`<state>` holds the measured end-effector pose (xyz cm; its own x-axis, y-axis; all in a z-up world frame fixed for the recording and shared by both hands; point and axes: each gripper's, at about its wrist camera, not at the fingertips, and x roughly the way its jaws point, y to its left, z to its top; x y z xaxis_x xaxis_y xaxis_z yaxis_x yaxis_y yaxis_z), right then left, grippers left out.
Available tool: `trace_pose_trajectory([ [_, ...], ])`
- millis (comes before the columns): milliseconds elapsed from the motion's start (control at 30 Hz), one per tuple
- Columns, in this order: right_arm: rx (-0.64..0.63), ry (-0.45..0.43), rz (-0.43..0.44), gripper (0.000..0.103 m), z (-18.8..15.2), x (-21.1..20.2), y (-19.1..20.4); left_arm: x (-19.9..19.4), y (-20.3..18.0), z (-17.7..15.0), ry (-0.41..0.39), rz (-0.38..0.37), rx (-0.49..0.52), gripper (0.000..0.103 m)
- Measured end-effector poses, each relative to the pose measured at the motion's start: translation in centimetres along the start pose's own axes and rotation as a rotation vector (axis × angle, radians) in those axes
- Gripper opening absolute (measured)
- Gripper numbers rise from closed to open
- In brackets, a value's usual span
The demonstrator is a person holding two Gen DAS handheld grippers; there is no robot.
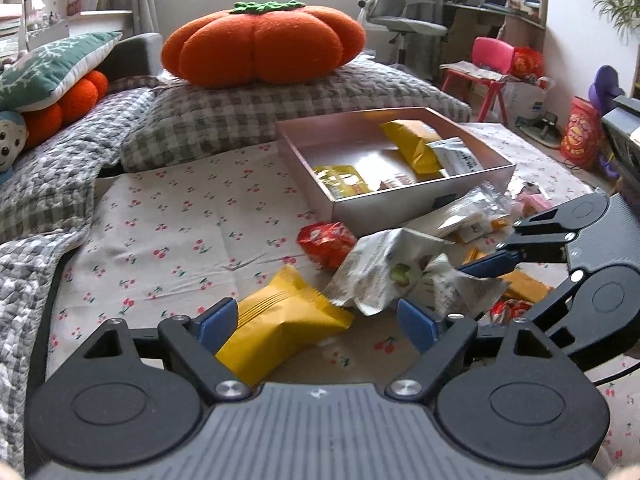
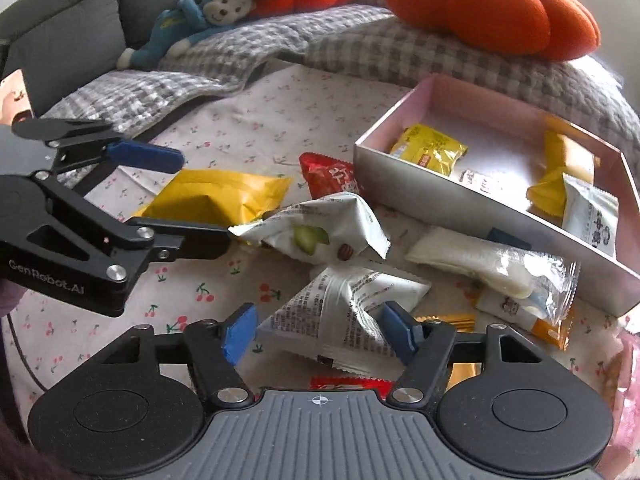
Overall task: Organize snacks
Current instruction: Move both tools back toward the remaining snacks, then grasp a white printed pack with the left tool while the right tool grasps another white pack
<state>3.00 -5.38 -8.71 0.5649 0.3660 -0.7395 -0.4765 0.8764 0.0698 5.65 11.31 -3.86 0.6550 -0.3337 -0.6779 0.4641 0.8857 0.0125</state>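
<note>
My left gripper [image 1: 320,320] is open with a yellow snack pack [image 1: 280,320] lying between its fingers, against the left pad; this pack also shows in the right wrist view [image 2: 216,196]. My right gripper [image 2: 320,330] is open around a white printed snack pack [image 2: 344,316], pads not closed on it. A pink open box [image 1: 420,200] holds several snacks; it shows at the right in the right wrist view [image 2: 448,184]. A white pack with green print [image 1: 384,268], a red pack [image 1: 326,244] and a clear pack [image 2: 500,264] lie loose by the box.
A cherry-print sheet [image 1: 180,220] covers the bed. A checked quilt [image 1: 220,120] and an orange pumpkin cushion [image 1: 260,44] lie behind the box. A blue plush monkey [image 2: 200,16] sits at the back left. A pink chair [image 1: 488,68] stands beyond the bed.
</note>
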Motion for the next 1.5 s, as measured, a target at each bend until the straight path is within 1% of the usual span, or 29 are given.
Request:
trace_pose_trajectory([
  [200,0.026,-0.005,0.022,0.063,-0.4,-0.8,-0.9,0.5,-1.1,0.6,-0.005,-0.034,0.02,0.081],
  [233,0.032,-0.005,0.026,0.061,-0.4,-1.0,-1.1,0.7,-1.3,0.6,-0.003,-0.039,0.023,0.079],
  [267,0.038,-0.006,0.031,0.053,-0.5,-1.3,-1.3,0.8,-1.5,0.7,0.002,-0.044,0.028,0.077],
  [367,0.057,-0.005,0.04,0.052,-0.8,-2.1,-2.0,1.5,-2.2,0.9,0.025,-0.059,0.045,0.072],
  [467,0.055,-0.008,0.031,0.052,-1.2,-2.6,-2.5,2.1,-2.8,1.2,0.04,-0.064,0.064,0.07],
  [900,0.122,-0.038,-0.021,0.052,-1.9,-5.1,-6.1,4.5,-4.3,1.5,0.109,-0.059,0.092,0.068],
  [1000,0.137,-0.035,-0.033,0.052,-2.1,-5.3,-6.9,5.0,-4.3,1.7,0.133,-0.063,0.076,0.064],
  [1200,0.156,-0.025,-0.037,0.052,-2.5,-5.6,-7.8,5.7,-4.3,2.1,0.165,-0.075,0.011,0.057],
  [1400,0.179,-0.036,-0.026,0.052,-2.4,-6.3,-8.3,5.5,-5.1,2.4,0.177,-0.057,0.009,0.045],
  [1500,0.184,-0.044,-0.029,0.052,-2.4,-6.6,-8.4,5.4,-5.3,2.6,0.186,-0.054,-0.004,0.042],
])
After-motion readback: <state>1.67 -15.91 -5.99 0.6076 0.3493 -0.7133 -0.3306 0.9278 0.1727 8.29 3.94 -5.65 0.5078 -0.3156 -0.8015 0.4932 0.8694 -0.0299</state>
